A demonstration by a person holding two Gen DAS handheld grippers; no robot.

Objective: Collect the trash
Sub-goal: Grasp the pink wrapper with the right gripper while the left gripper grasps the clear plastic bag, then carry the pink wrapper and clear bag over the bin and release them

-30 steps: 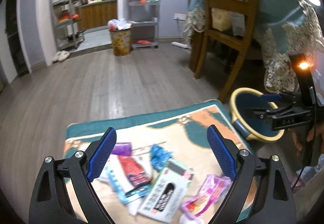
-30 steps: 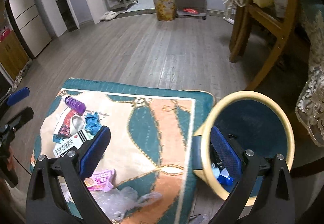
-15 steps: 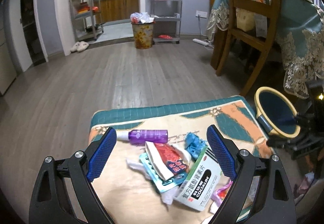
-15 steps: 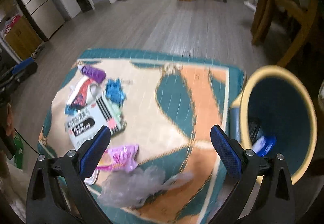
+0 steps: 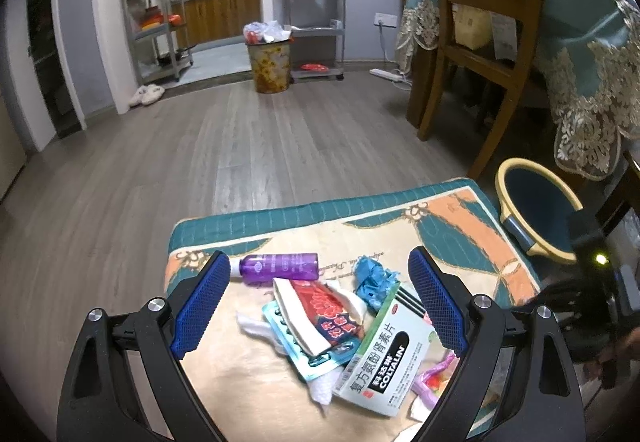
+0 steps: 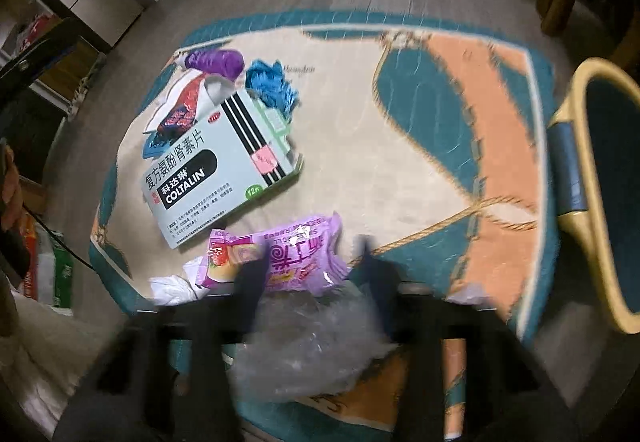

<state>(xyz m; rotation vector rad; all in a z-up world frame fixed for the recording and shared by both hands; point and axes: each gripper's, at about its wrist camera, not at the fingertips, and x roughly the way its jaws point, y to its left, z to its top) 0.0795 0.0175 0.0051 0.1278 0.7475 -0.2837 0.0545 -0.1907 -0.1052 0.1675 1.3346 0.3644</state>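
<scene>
On the rug (image 5: 460, 226), scattered trash (image 5: 332, 318).

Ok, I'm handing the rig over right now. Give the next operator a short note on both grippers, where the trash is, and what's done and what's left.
Left gripper: open, empty, over the trash pile on the mat.
Right gripper: blurred, over the pink wrapper and the clear plastic bag; I cannot tell whether it grips anything.
On the mat: purple bottle, blue crumpled piece, red packet, Coltalin box, white tissues.
Bin: at the mat's right edge; its contents are not visible.
Done: nothing confirmed. Left: every listed item goes into the bin.
</scene>
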